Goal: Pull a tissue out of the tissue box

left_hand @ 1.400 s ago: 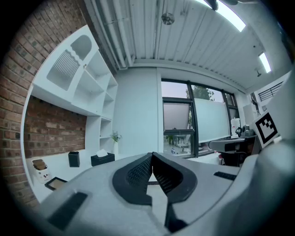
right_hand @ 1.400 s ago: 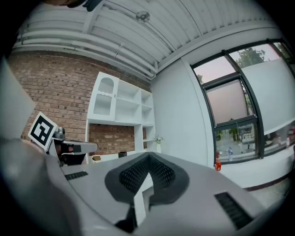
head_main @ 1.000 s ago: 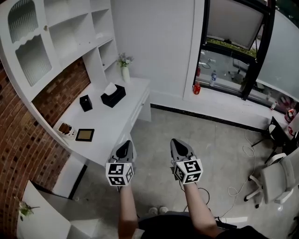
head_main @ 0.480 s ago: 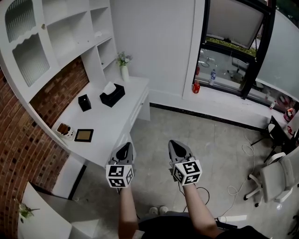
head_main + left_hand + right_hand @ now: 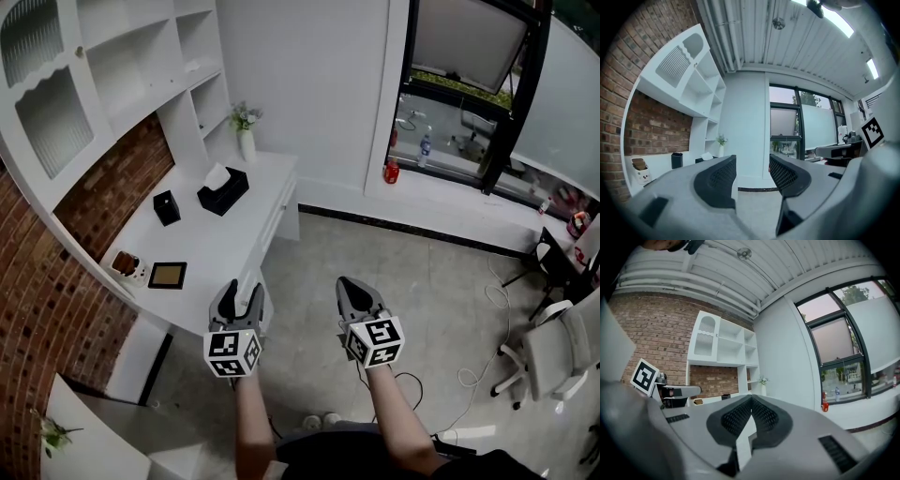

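Observation:
A black tissue box (image 5: 223, 196) with a white tissue (image 5: 217, 175) sticking out of its top stands on the white desk (image 5: 202, 248) at the left. It also shows small and far off as the tissue box (image 5: 704, 159) in the left gripper view. My left gripper (image 5: 238, 293) is open and empty, held in the air off the desk's near corner, well short of the box. My right gripper (image 5: 350, 285) is shut on nothing over the floor. In their own views the left gripper (image 5: 752, 162) has its jaws apart and the right gripper (image 5: 751, 400) has them together.
On the desk are a small black cube holder (image 5: 167, 206), a vase with a plant (image 5: 246, 141), a framed square (image 5: 169, 275) and a mug (image 5: 125, 264). White shelves (image 5: 112, 66) rise over it. A red bottle (image 5: 391, 172), an office chair (image 5: 553, 361) and cables (image 5: 487, 300) are at the right.
My left gripper has gone from shut to open. Both grippers hold roughly the same place, and the head view has shifted slightly.

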Available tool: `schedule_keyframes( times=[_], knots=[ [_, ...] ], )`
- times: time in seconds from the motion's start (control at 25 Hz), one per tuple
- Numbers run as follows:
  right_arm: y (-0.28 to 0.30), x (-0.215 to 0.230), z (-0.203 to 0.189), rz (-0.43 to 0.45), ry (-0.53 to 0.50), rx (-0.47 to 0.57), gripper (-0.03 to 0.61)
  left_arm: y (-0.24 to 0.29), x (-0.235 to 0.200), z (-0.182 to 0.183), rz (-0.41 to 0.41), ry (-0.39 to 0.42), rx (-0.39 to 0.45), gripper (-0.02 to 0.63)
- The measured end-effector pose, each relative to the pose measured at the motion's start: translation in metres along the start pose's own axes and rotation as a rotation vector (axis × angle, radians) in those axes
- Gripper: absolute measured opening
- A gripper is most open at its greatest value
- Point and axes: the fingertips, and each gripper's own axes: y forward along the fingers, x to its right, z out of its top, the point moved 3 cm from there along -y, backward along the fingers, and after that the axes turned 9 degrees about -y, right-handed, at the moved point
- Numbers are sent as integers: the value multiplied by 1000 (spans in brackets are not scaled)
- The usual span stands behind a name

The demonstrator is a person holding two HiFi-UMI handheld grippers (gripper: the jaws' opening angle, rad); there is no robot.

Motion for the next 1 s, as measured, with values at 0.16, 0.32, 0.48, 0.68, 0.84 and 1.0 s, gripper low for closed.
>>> schedule_keyframes(
  times=[0.16, 0.32, 0.48, 0.68, 0.84, 1.0],
  knots=[
    [6, -1, 6, -19, -6, 29, -2, 0, -10, 4, -9, 14, 1, 202],
    [16, 4, 15, -44, 17, 66, -2, 3, -25, 18, -10, 36, 21, 202],
    [32, 6, 23, -47, 23, 86, -2, 8, -36, 28, -9, 49, 35, 202],
    [63, 9, 26, -24, 14, 97, -2, 25, -57, 31, 13, 47, 44, 202],
    [99, 20, 30, -2, 4, 119, -2, 51, -79, 33, 40, 51, 53, 202],
    [153, 37, 25, 33, 8, 128, -2, 92, -105, 29, 79, 47, 54, 202]
  ],
)
